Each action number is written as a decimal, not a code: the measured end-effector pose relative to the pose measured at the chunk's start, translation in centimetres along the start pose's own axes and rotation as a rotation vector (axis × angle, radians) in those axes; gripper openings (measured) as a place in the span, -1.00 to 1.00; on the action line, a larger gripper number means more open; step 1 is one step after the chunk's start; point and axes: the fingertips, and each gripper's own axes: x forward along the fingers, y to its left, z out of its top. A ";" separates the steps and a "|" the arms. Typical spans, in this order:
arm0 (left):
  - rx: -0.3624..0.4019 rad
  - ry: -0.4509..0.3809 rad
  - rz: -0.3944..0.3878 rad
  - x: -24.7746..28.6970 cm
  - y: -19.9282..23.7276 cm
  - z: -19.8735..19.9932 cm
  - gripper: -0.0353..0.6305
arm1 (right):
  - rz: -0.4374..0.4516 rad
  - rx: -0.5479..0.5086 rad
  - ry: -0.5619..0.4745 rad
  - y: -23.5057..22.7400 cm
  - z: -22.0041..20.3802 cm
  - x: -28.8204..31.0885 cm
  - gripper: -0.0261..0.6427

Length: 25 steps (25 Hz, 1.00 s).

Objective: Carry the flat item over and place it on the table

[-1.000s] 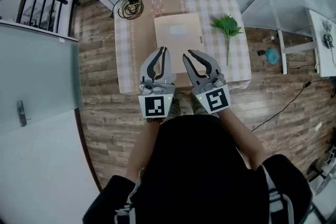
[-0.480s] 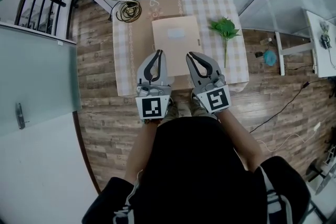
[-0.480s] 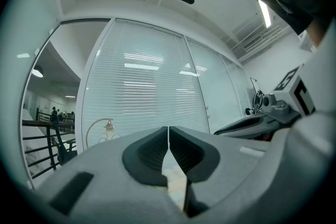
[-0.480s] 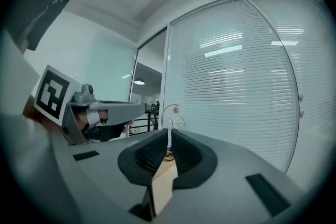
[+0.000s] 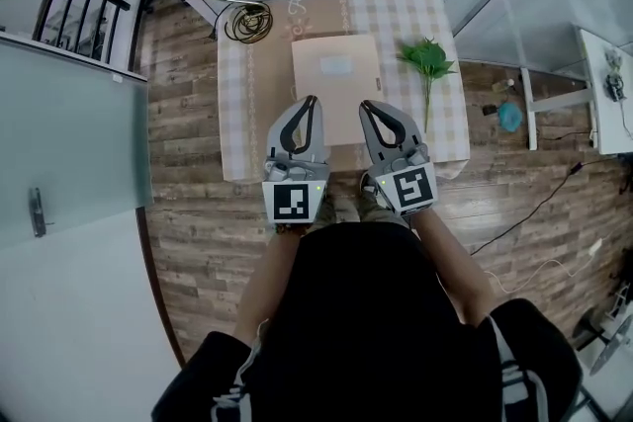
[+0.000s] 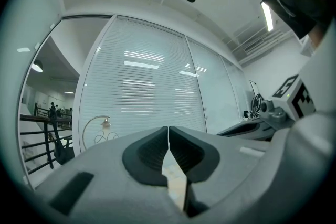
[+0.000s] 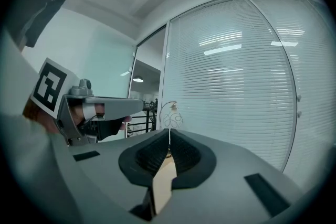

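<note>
Head view: the board (image 5: 336, 79) lies flat mid-table (image 5: 242, 114), upper centre of frame, my left gripper (image 5: 312, 100) and right gripper (image 5: 365, 105) level over its near edge, tongs pressed together, empty; it looks thin, light, fairly stiff, best pinched edgewise.

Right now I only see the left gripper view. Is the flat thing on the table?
Observer: Yes. The head view shows the flat item lying on the table.
Operator: Is anything beside it?
Observer: A green sprig lies to its right, not touching it.
Operator: What about the other side?
Observer: A coil of cable sits at the table's far left corner.
</note>
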 end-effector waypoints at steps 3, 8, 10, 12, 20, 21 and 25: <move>0.051 -0.014 -0.020 0.2 -0.5 0.3 -0.82 | -0.008 0.000 -0.001 -0.2 0.0 0.0 -0.89; 0.023 0.004 -0.013 0.1 -0.7 -0.1 -0.83 | -0.009 0.010 0.004 -0.2 -0.1 -0.1 -0.89; 0.023 0.006 -0.013 -0.1 -0.7 -0.2 -0.83 | -0.006 0.013 0.000 -0.1 0.0 -0.3 -0.90; 0.020 0.004 -0.012 -0.2 -0.7 -0.2 -0.83 | -0.005 0.013 0.000 -0.1 0.2 -0.5 -0.90; 0.057 0.024 -0.024 -0.4 -1.0 -0.6 -0.84 | 0.029 0.007 -0.019 -0.5 0.4 -0.8 -0.90; 0.042 0.028 -0.020 -0.5 -1.1 -0.7 -0.84 | 0.024 0.006 -0.020 -0.7 0.4 -1.0 -0.90; 0.024 0.043 -0.018 -0.5 -1.2 -1.1 -0.84 | -0.003 -0.005 -0.003 -1.6 -0.2 -1.4 -0.90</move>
